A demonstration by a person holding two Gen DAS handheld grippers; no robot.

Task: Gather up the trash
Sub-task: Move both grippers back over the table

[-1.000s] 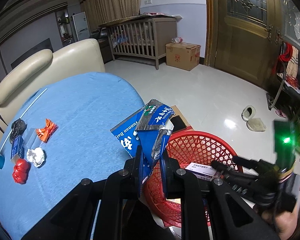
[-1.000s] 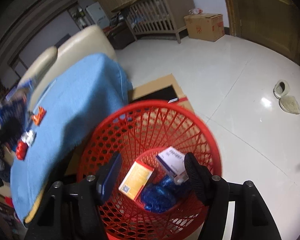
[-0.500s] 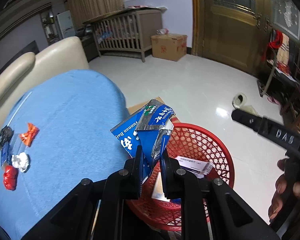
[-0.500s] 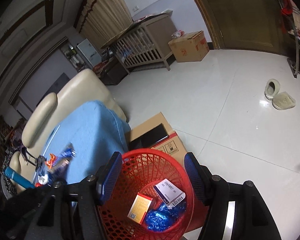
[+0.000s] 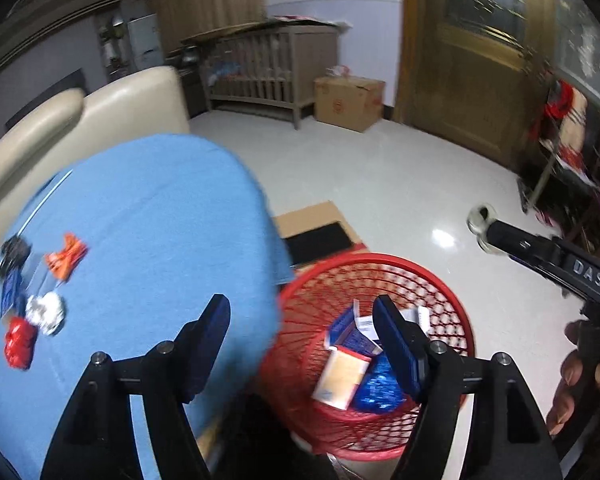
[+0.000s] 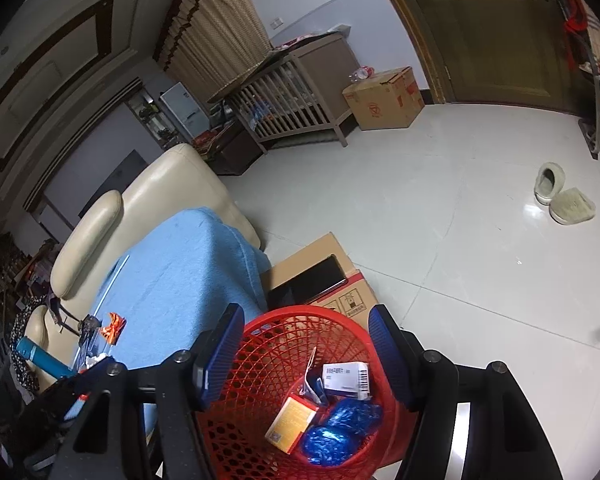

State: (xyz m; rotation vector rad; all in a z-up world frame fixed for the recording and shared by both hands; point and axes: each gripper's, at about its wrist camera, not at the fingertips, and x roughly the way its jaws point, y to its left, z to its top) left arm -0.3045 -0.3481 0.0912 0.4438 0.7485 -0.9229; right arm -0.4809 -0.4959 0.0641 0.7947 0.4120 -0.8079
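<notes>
Basket (image 6: pixel 260 364): one, red | left jaws opening, empty | right jaws spread, empty | wrappers on cloth: several

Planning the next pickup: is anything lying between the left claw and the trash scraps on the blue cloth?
Nothing visible. The left claw, opening and empty, faces bare blue cloth; the scraps lie uncovered.

A basket (image 5: pixel 380 268) is set on the floor just beside the cloth-covered table's (image 5: pixel 148 208) edge, with boxes (image 6: pixel 346 376) and wrappers (image 6: pixel 340 426) lying inside it. A flat carton (image 6: pixel 320 272) is placed behind the basket. Several scraps (image 5: pixel 40 288) are scattered together on the table's left part, well apart from the basket.
</notes>
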